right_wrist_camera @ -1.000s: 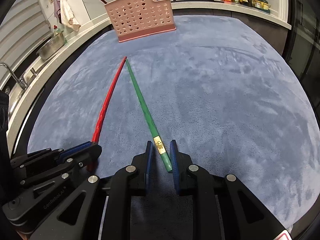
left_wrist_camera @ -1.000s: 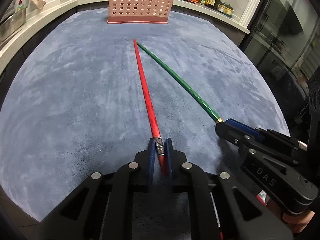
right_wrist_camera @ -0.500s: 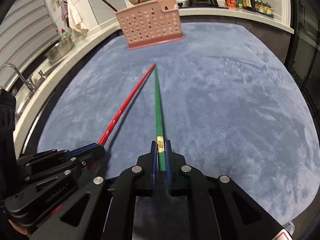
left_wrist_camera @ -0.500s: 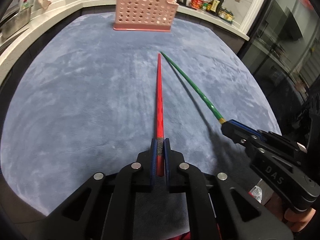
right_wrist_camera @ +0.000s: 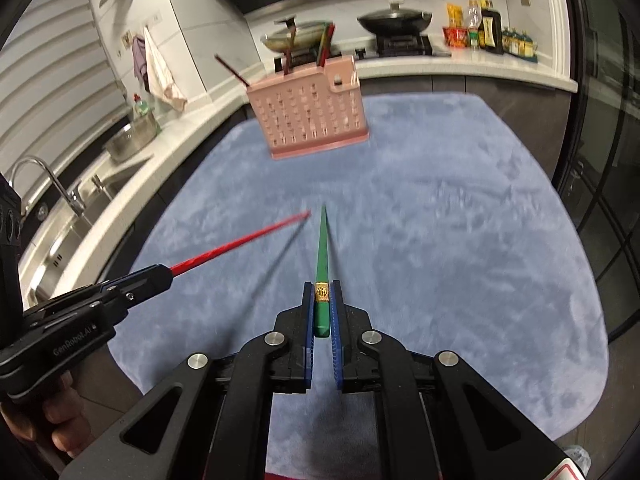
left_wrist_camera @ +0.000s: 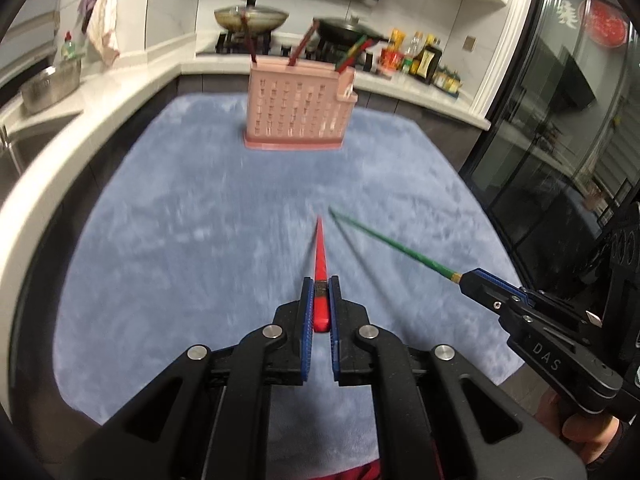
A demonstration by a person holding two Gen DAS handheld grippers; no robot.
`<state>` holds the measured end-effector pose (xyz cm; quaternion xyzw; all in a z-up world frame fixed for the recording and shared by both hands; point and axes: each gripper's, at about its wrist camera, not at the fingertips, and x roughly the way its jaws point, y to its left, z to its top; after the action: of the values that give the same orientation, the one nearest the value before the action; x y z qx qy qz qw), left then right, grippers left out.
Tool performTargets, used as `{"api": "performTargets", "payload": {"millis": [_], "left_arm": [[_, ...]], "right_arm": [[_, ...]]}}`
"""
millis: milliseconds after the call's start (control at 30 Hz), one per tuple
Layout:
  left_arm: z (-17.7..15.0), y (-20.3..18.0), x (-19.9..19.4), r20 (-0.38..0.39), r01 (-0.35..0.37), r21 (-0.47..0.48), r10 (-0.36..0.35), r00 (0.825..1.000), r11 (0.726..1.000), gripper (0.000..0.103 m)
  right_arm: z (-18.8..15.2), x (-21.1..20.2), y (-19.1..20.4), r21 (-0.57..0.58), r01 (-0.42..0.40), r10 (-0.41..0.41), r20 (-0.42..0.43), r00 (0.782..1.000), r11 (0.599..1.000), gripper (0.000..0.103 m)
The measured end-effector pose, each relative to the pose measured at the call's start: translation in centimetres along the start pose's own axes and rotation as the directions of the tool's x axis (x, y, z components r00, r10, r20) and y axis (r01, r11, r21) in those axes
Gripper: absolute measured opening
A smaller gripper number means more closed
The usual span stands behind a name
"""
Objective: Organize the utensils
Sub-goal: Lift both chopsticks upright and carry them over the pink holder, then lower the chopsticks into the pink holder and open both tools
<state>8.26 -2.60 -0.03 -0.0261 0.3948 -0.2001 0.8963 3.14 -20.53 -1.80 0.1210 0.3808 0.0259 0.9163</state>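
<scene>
My left gripper (left_wrist_camera: 320, 286) is shut on the thick end of a red chopstick (left_wrist_camera: 320, 248), which points forward above the blue mat (left_wrist_camera: 180, 240). My right gripper (right_wrist_camera: 321, 290) is shut on the thick end of a green chopstick (right_wrist_camera: 321, 248), also lifted off the mat. In the left wrist view the right gripper (left_wrist_camera: 466, 280) and green chopstick (left_wrist_camera: 384, 240) show at the right. The right wrist view has the left gripper (right_wrist_camera: 162, 274) and red chopstick (right_wrist_camera: 240, 242) at its left. A pink perforated utensil holder (left_wrist_camera: 298, 114) (right_wrist_camera: 310, 114) stands at the mat's far end with several chopsticks in it.
White counter (left_wrist_camera: 132, 92) curves around the mat's left and far sides, with a metal bowl (left_wrist_camera: 50, 88), a sink tap (right_wrist_camera: 48, 180), a stove with pans (right_wrist_camera: 394, 20) and bottles (left_wrist_camera: 420, 56). A dark glass door (left_wrist_camera: 560, 120) stands at the right.
Both grippers have closed on their chopsticks and risen, lifting the red and green chopsticks off the mat. The holder now appears lower and nearer the middle of both views.
</scene>
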Motion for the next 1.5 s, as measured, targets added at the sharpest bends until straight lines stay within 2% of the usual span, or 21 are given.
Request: {"api": "performTargets", "payload": {"millis": [200, 533, 767, 1033, 1333, 1433, 1500], "left_arm": [[3.7, 0.2, -2.1, 0.087, -0.011, 0.001, 0.011, 0.996, 1.0, 0.007], [9.7, -0.6, -3.0, 0.192, -0.019, 0.043, 0.01, 0.981, 0.999, 0.007], [15.1, -0.5, -3.2, 0.262, -0.023, 0.043, 0.011, 0.965, 0.999, 0.007], [22.2, -0.4, -3.4, 0.379, -0.086, 0.069, 0.054, 0.924, 0.994, 0.007], [30.1, 0.2, -1.9, 0.477, -0.136, 0.067, 0.088, 0.874, 0.988, 0.007], [31.4, 0.6, -0.9, 0.488, -0.157, 0.063, 0.107, 0.867, 0.986, 0.007], [32.4, 1.1, 0.3, 0.48, -0.162, 0.058, 0.115, 0.87, 0.985, 0.007]], "right_arm": [[3.0, -2.0, 0.4, -0.007, -0.004, 0.004, 0.071, 0.997, 1.0, 0.008], [7.6, -3.0, 1.1, -0.033, -0.024, 0.028, 0.151, 0.988, 0.999, 0.008], [13.1, -3.7, 1.4, -0.042, -0.073, 0.08, 0.224, 0.971, 0.996, 0.008], [21.2, -3.6, 1.6, -0.055, -0.122, 0.133, 0.317, 0.939, 0.991, 0.008], [30.6, -1.3, 2.5, -0.056, -0.114, 0.127, 0.427, 0.895, 0.992, 0.008], [33.1, 0.2, 2.6, -0.048, -0.099, 0.11, 0.447, 0.888, 0.994, 0.008], [34.4, 1.6, 2.5, -0.042, -0.097, 0.105, 0.455, 0.884, 0.994, 0.008]]}}
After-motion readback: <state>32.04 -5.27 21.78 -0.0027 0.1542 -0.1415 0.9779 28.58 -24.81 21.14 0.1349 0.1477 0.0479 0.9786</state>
